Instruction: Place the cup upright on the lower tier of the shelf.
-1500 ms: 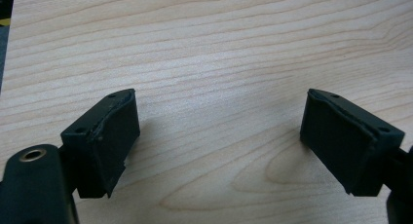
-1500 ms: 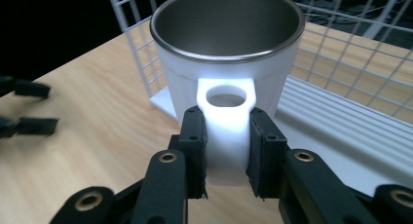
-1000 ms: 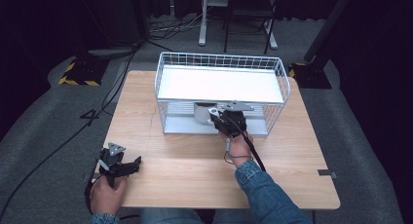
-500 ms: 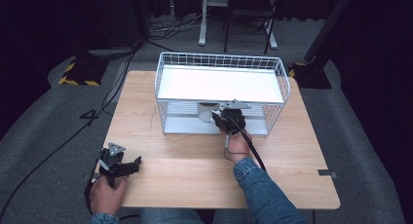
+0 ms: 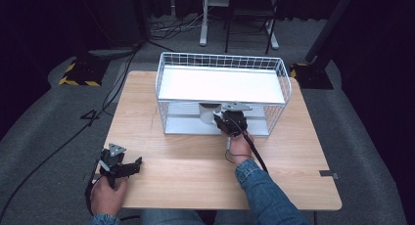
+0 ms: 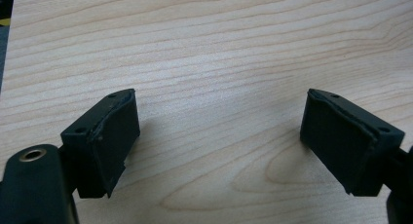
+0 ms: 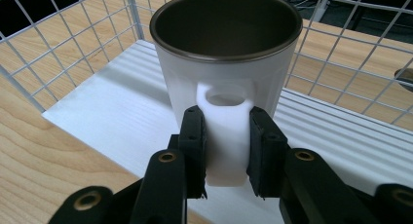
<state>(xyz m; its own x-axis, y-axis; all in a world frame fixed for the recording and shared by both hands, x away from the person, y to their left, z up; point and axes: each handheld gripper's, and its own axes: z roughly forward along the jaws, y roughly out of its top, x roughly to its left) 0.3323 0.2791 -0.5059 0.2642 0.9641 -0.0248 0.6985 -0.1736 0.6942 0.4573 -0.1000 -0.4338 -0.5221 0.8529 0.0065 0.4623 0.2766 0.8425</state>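
While the right hand reaches into the rack: the right gripper (image 7: 225,151) holds a white mug (image 7: 225,63) by its handle (image 7: 224,136).
Right fingers: pinched on the two flat sides of the handle, one black pad (image 7: 194,146) on each side, with the handle's upper opening clear above them.
Mug: upright, white outside with a dark metal-looking inside and rim, handle turned toward the gripper.
Mug's place: on the lower white shelf (image 7: 112,117) of a white wire rack (image 5: 222,95), under the rack's upper white shelf (image 5: 220,85); in the high view the mug (image 5: 209,112) sits near the middle of the rack's open front, just left of the right gripper (image 5: 230,122).
Rack: stands on the far half of the light wooden desk (image 5: 195,161), wire mesh on its sides and back.
Left gripper: rests in the left hand (image 5: 105,195) at the near left corner of the desk (image 6: 219,63), well apart from the rack.
Left fingers: spread wide, with bare wood between the two black pads (image 6: 109,136).
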